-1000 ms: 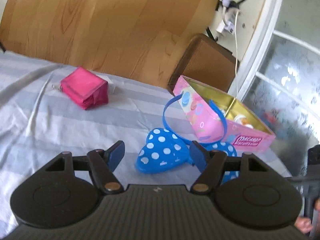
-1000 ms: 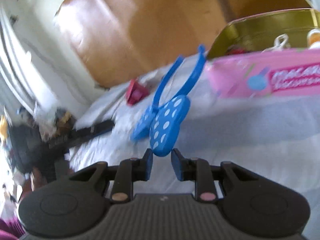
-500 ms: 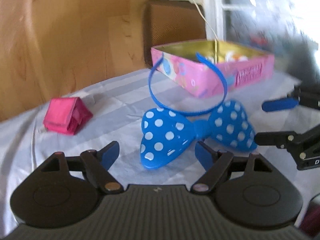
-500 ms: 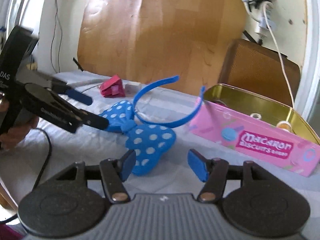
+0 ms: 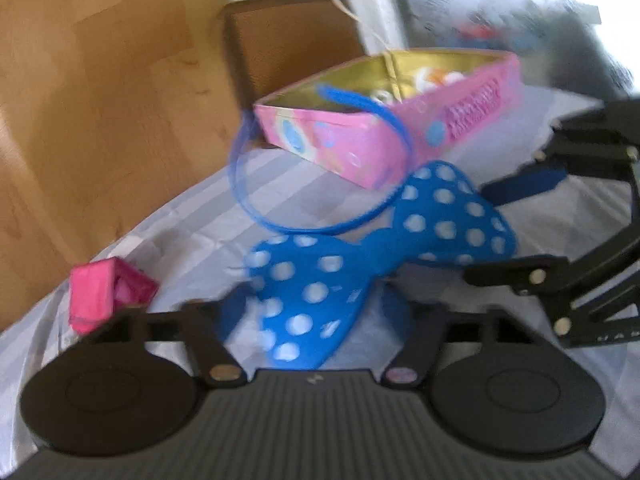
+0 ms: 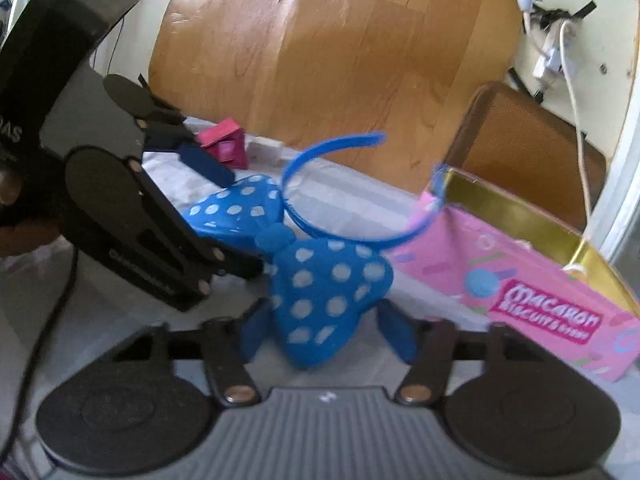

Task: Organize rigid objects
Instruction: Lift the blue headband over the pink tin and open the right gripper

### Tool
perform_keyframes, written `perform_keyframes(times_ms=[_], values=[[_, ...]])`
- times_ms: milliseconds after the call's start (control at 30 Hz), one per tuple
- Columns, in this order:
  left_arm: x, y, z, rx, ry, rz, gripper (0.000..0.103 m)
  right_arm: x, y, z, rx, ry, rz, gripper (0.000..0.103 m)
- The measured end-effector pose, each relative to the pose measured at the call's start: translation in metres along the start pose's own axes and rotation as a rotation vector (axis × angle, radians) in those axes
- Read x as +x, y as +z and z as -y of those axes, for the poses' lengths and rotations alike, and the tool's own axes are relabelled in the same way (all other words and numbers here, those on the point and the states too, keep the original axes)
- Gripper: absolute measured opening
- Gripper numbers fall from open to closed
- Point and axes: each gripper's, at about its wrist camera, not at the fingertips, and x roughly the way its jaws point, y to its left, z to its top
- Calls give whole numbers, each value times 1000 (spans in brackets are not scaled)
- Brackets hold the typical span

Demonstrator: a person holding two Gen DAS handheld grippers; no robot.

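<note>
A blue headband with a white-dotted bow (image 5: 320, 280) lies on the striped cloth, also in the right wrist view (image 6: 320, 284). My left gripper (image 5: 316, 312) is open, its jaws either side of the bow's left lobe. My right gripper (image 6: 324, 328) is open, its jaws either side of the other lobe. Each gripper shows in the other's view: the right one (image 5: 516, 232) and the left one (image 6: 236, 220). A pink Macaron biscuit tin (image 5: 384, 128) stands open behind the headband, small items inside; it also shows in the right wrist view (image 6: 520, 276).
A pink folded pouch (image 5: 108, 296) lies on the cloth at the left, also in the right wrist view (image 6: 224, 146). A wooden headboard (image 6: 340, 52) and a brown chair back (image 6: 524, 152) stand behind. A white cable (image 6: 576, 120) hangs over the tin.
Both grippers have moved in closer around the bow, one lobe each. Both stay open. The headband has not visibly shifted on the cloth.
</note>
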Motion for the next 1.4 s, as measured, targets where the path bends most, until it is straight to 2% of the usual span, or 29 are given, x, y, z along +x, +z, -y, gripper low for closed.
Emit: perform_keyframes(times_ms=[33,67,100,167,200,233,267,333,433,533,633,733,800,900,967,1000,1033,1067,1200,1267,1300,1333,1400], values=[[-7,3,-2,-33,-53,16,39,-3,0,5,14,9,9,49],[-12,7,-1,-52,-102,30,38,-8,0,9,24,18,29,49],[-17,12,5,-45,-120,47,38,-14,2,10,14,19,56,49],[-23,20,26,45,-61,83,38,-25,5,7,-14,13,109,49],[-24,23,34,87,-30,92,35,-30,6,4,-40,-30,141,48],[-22,26,38,108,-14,85,36,-31,7,1,-62,-57,153,48],[-21,27,38,102,-31,75,37,-31,6,2,-72,-63,149,48],[-18,25,32,56,-58,54,49,-28,0,8,-46,-43,122,48],[-10,18,25,25,-13,14,60,-28,-15,18,-18,-36,79,48],[-1,15,18,-7,-55,-21,62,-29,-29,31,35,-27,41,49],[11,20,22,34,-66,-30,75,-30,-38,37,60,-42,19,49],[20,26,31,86,-82,-35,76,-32,-41,37,59,-59,14,50],[28,29,36,112,-96,-41,76,-31,-40,38,50,-64,15,56],[35,31,40,148,-105,-37,76,-28,-38,40,41,-69,16,58],[37,33,40,147,-134,-31,68,-25,-37,40,42,-70,9,58],[37,34,40,141,-133,-30,68,-23,-36,42,45,-67,6,58],[38,35,41,134,-122,-27,67,-22,-36,42,49,-73,4,56],[38,35,40,124,-119,-25,67,-21,-35,42,49,-80,7,48],[24,41,41,89,-100,30,62,-27,-31,47,75,-86,40,48],[12,45,43,82,-103,70,56,-33,-30,47,68,-109,72,45],[7,48,43,74,-142,82,53,-37,-30,44,61,-118,91,11],[2,52,45,73,-167,93,52,-39,-28,44,58,-111,101,2],[0,60,58,119,-133,112,52,-44,-21,44,64,-117,129,6]])
